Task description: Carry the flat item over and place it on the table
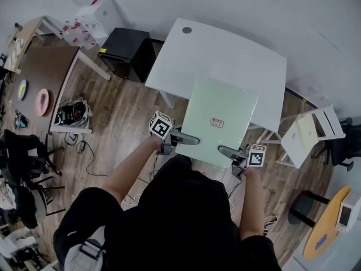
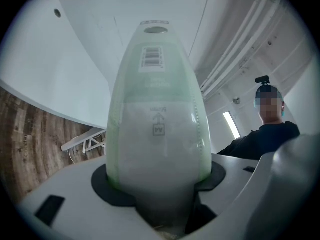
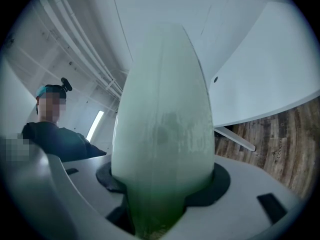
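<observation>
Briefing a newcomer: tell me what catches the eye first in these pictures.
A pale green flat item fills the centre, clamped at its near edge by the left gripper and the right gripper. Its far part overlaps the near edge of a white table.

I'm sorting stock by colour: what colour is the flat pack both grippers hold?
The flat pack is pale mint green, seen best in the head view.

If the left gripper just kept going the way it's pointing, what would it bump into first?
The pale green flat item. The left gripper's jaws are already shut on its near edge, so it is the first thing in that line. It fills the view ahead, so I cannot tell what lies beyond it.
</observation>
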